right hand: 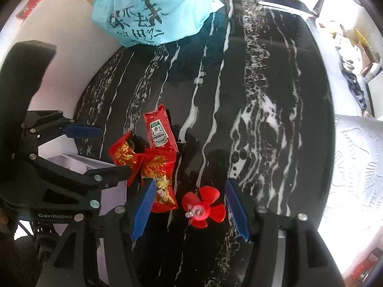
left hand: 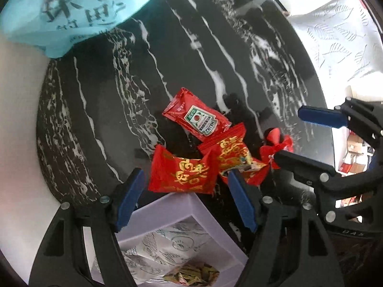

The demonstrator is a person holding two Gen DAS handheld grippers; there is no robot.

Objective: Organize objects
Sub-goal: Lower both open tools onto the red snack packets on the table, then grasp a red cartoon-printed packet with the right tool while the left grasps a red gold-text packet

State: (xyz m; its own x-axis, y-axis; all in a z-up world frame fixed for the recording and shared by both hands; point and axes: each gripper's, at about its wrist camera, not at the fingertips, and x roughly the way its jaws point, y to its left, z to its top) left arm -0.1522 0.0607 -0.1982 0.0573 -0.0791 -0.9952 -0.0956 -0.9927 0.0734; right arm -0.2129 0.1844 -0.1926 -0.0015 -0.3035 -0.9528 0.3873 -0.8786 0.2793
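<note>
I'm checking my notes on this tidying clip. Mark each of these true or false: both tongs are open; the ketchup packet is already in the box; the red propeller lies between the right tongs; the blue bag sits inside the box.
1. Both tongs, left and right, are open. True.
2. The ketchup packet is in the box. False: it lies on the table.
3. The red propeller lies between the right tongs. True.
4. The blue bag sits inside the box. False: it rests at the table's far edge.
</note>
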